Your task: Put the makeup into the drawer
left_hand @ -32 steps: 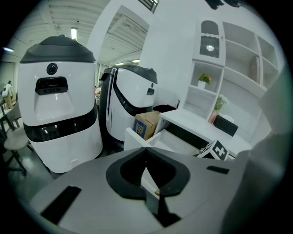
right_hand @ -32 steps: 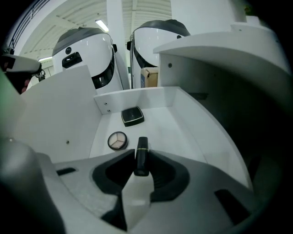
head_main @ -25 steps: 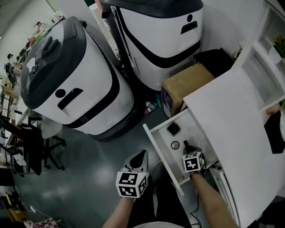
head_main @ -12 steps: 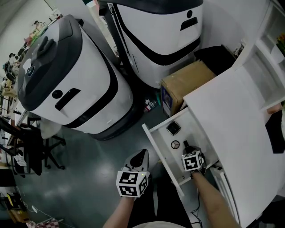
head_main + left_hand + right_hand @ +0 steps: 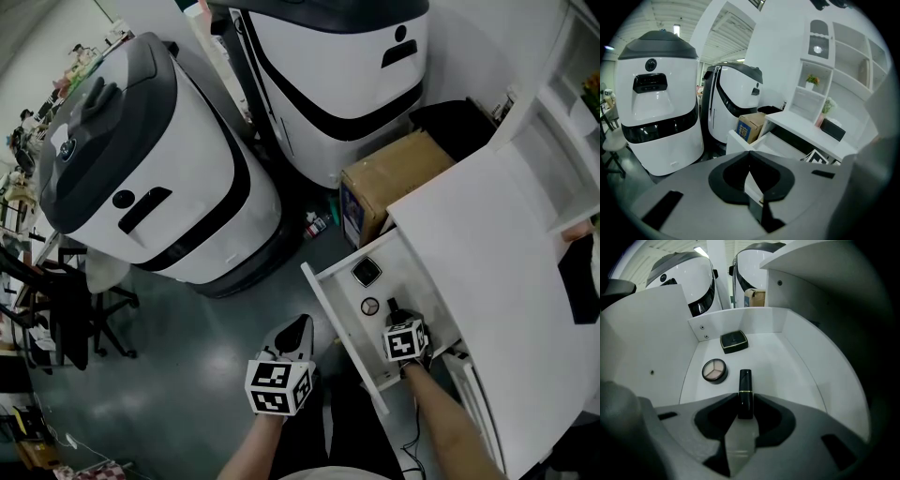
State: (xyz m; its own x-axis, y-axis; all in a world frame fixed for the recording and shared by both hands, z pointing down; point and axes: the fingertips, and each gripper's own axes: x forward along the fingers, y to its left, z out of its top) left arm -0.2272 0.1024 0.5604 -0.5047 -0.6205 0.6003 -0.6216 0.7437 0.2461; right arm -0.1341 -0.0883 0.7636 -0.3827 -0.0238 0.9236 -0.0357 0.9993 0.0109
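Observation:
The white drawer (image 5: 327, 301) stands pulled out of the desk. My right gripper (image 5: 397, 317) reaches down into it, shut on a black lipstick (image 5: 745, 383) with a thin gold band; the tube sticks out forward past the fingertips, low over the drawer floor (image 5: 787, 364). On that floor lie a round eyeshadow compact (image 5: 715, 370) and, farther back, a black square compact (image 5: 733, 341). The square compact (image 5: 365, 273) and the round one (image 5: 369, 306) also show in the head view. My left gripper (image 5: 294, 331) hangs over the floor to the left of the drawer, its jaws shut on nothing (image 5: 749, 153).
Two large white and black machines (image 5: 141, 159) (image 5: 337, 66) stand on the grey floor beyond the drawer. A cardboard box (image 5: 389, 178) sits beside the white desk top (image 5: 497, 244). White shelves (image 5: 820, 75) rise at the right. A chair (image 5: 70, 309) stands at the far left.

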